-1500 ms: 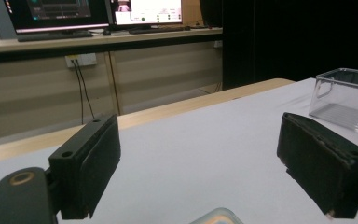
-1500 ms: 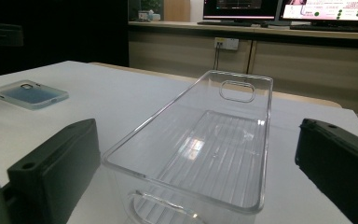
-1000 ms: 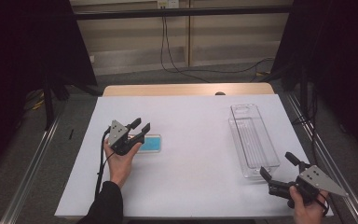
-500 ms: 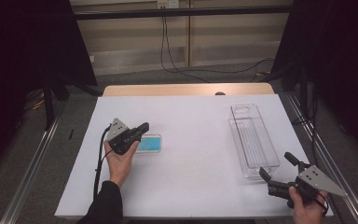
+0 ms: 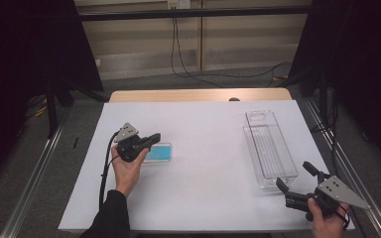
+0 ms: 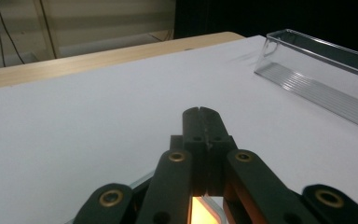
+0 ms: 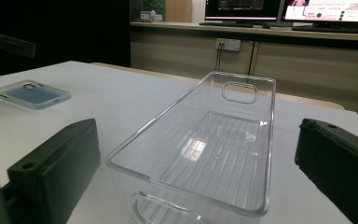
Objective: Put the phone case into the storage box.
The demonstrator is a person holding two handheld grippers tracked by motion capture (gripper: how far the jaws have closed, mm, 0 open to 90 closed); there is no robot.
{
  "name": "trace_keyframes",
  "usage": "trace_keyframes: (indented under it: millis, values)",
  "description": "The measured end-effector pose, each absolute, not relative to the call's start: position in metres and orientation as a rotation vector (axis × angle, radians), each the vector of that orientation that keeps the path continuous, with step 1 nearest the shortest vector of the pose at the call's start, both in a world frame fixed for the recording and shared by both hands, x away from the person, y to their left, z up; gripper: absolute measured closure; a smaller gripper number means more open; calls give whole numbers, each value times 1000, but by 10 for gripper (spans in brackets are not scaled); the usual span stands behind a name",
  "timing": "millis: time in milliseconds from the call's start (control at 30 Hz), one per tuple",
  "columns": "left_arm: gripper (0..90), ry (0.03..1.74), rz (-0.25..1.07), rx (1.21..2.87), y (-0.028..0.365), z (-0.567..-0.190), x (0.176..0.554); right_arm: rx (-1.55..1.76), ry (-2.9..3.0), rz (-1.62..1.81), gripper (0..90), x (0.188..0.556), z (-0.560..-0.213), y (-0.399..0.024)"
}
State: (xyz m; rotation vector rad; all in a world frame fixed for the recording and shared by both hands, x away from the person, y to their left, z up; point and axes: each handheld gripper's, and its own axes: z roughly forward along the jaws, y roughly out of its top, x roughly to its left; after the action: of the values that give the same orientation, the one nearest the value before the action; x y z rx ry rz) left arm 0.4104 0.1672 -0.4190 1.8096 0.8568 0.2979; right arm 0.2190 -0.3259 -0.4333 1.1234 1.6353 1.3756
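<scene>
A blue phone case with a clear rim lies flat on the white table, left of centre. My left gripper is just over its left end and points right. Its jaws are shut together with nothing between them, and the case's rim shows beneath them. A clear plastic bin stands empty on the right side. My right gripper is at the bin's near end, open, its fingers standing either side of the bin's rim without touching it. The phone case lies farther off.
The bin's long wall is well ahead of my left gripper. A wooden strip borders the table's far edge, with cables on the floor behind. Metal rails run along both sides of the table.
The left gripper's jaws were apart a second ago and are now closed together, with nothing in them. The right gripper has stayed where it was.
</scene>
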Motion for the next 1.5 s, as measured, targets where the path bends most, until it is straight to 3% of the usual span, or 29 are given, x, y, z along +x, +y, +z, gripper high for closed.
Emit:
trace_keyframes:
  millis: [733, 1500]
  values:
    - [900, 990, 188, 2087, 152, -420, 432, 1109, 1642, 1369, 0, 219, -433, -325]
    - [900, 1147, 183, 2128, 134, -432, 470, 1117, 1640, 1369, 0, 219, -433, -325]
